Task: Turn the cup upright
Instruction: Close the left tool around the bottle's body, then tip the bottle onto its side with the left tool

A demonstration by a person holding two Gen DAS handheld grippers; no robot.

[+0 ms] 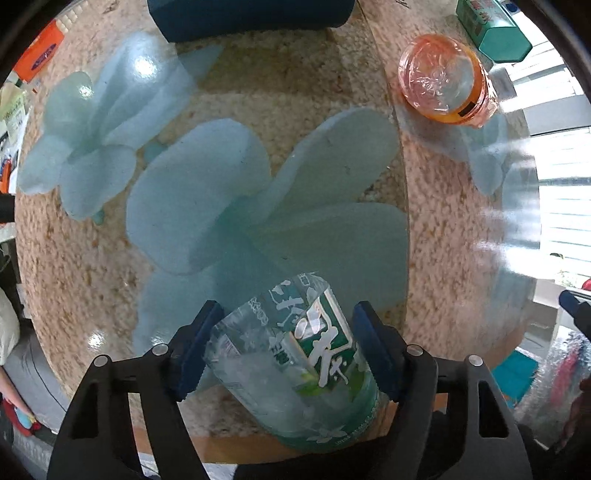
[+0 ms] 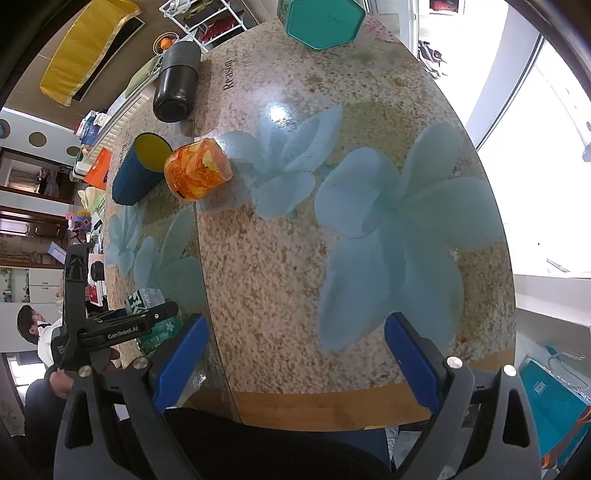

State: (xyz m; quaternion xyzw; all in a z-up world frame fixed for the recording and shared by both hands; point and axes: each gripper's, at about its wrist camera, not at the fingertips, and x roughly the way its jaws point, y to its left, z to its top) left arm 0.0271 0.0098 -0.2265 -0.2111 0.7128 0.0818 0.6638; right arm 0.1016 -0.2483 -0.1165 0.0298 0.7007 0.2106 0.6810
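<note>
Two grippers work over a round table (image 2: 280,295) topped with speckled sandy stone under glass, printed with large pale blue flowers (image 2: 402,236). Next in size, near the far rim, stands a teal hexagonal box (image 2: 325,20), and a black cylinder (image 2: 177,85) lies on its side by the table's left edge in the right wrist view. A dark blue cup with a yellow inside (image 2: 138,170) lies tipped beside an orange cup (image 2: 197,168), the two just touching; the orange one also lies on its side.

The left gripper (image 1: 286,349) has its blue pads closed against both sides of a clear cup with green printing (image 1: 295,365), held at the near edge of the table and tilted, its wider end toward the camera. In the right wrist view this cup shows only partly behind the left gripper's black frame.

The right gripper (image 2: 295,365) hangs above the near rim with its jaws spread wide and nothing between them.
</note>
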